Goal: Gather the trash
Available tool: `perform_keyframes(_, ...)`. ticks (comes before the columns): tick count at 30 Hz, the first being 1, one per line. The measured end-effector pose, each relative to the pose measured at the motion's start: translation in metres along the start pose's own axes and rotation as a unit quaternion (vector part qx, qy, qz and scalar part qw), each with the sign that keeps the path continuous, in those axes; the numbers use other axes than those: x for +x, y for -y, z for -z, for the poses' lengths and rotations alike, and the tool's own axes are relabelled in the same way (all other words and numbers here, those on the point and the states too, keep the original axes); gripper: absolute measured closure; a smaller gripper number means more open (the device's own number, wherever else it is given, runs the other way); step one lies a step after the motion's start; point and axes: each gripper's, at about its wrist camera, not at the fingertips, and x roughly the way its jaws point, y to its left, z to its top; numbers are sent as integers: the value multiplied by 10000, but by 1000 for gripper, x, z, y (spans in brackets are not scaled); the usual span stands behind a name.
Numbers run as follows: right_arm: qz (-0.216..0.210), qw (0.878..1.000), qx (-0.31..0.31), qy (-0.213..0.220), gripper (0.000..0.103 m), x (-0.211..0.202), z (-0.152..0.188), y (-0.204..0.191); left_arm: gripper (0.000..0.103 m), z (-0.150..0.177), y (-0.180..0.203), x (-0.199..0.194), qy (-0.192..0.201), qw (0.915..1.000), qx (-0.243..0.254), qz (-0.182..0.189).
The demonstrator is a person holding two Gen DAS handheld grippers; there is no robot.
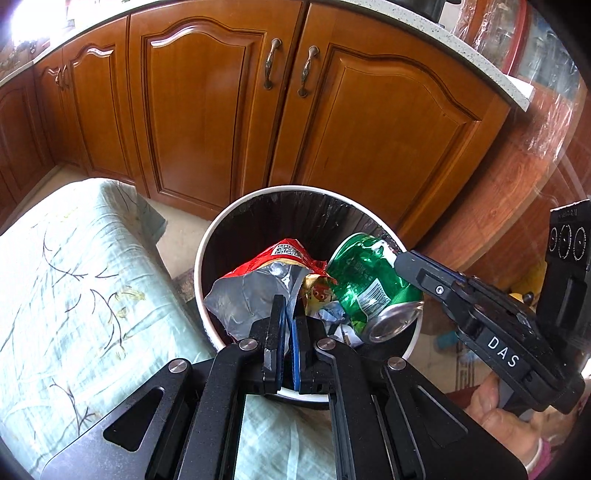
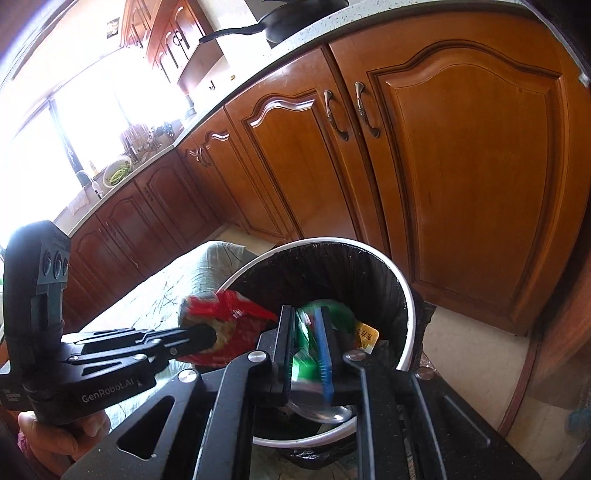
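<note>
A white trash bin (image 1: pixel 202 258) with a black liner stands on the floor by the cabinets; it also shows in the right wrist view (image 2: pixel 404 291). My left gripper (image 1: pixel 289 314) is shut on a red and silver snack bag (image 1: pixel 258 284) and holds it over the bin. In the right wrist view the left gripper (image 2: pixel 207 338) grips the red bag (image 2: pixel 229 306). My right gripper (image 2: pixel 308 321) is shut on a crushed green can (image 2: pixel 303 354) over the bin. In the left wrist view the right gripper (image 1: pixel 400 260) holds the can (image 1: pixel 365 284) tilted. Other wrappers (image 1: pixel 328 312) lie inside the bin.
A table with a pale leaf-patterned cloth (image 1: pixel 74 295) stands left of the bin. Brown wooden cabinet doors (image 1: pixel 369 129) rise right behind it under a speckled counter (image 2: pixel 258 70). A frying pan (image 2: pixel 295 18) sits on the counter. Tiled floor (image 2: pixel 472 347) lies right of the bin.
</note>
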Motion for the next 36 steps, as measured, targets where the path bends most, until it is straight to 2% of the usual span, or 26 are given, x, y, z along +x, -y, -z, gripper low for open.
perform_keyframes(2,-27,10000,63,39,81,-2,-3,1,96,0,-1,3,-69,10000,-26,-14)
perform_keyframes(4,-42,9999,94,124,74,-7,-2,1,79,0,-2,3,-74,9999,-65,-33)
perform_keyframes(6,-40,9997,119,195,68,-13,0,0,68,3,-3,-2,-2,9999,-79,-77)
perform_keyframes(9,-97,9993,175,317,56,-25,6,-2,62,9,-8,-13,127,9998,-111,-113)
perform_keyframes(10,-127,9990,201,375,45,-31,9,-4,57,11,-11,-18,174,9997,-151,-126)
perform_keyframes(11,-157,9986,245,432,28,-35,13,-5,55,15,-13,-24,246,9994,-196,-128)
perform_keyframes(13,-252,9974,357,576,11,-46,22,-8,46,22,-19,-35,377,9987,-303,-182)
perform_keyframes(15,-305,9966,393,663,8,-54,32,-14,37,33,-27,-48,517,9973,-467,-219)
perform_keyframes(17,-348,9961,410,701,4,-61,40,-22,34,44,-33,-61,640,9958,-624,-172)
perform_keyframes(23,-423,9950,331,846,1,-85,61,-47,23,81,-44,-98,980,9905,-939,-237)
perform_keyframes(29,-367,9929,114,1130,0,-109,80,-72,17,117,-49,-136,1449,9835,-992,-424)
perform_keyframes(36,-219,9891,-408,1398,0,-130,104,-100,7,152,-48,-179,2146,9692,-862,-842)
